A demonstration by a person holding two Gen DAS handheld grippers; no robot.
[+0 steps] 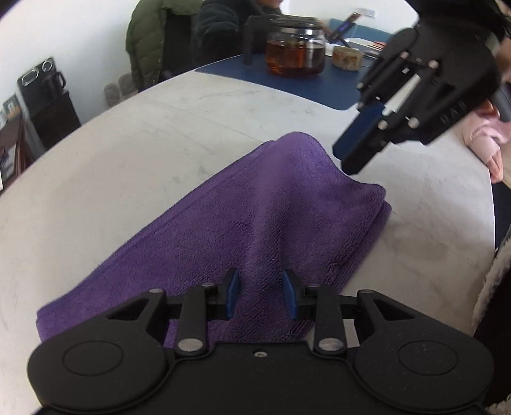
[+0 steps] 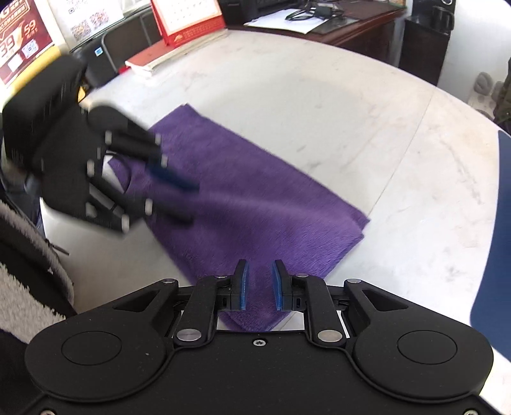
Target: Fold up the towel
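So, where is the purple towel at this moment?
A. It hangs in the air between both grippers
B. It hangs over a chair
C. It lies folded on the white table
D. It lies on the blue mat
C: the purple towel lies folded in layers on the white table, with neither gripper lifting it.

The folded purple terry towel [image 1: 255,207] has its near edge hidden under the black left gripper [image 1: 260,293] body in the left wrist view, and in the right wrist view its near corner goes under the black right gripper [image 2: 259,284] body. In the right wrist view the left gripper is motion-blurred, so its finger outlines smear and whether the pads touch cloth can't be told. The seated person in a dark jacket [image 1: 220,28] is cut off by the top edge, & the glass teapot [image 1: 295,48] is soft.
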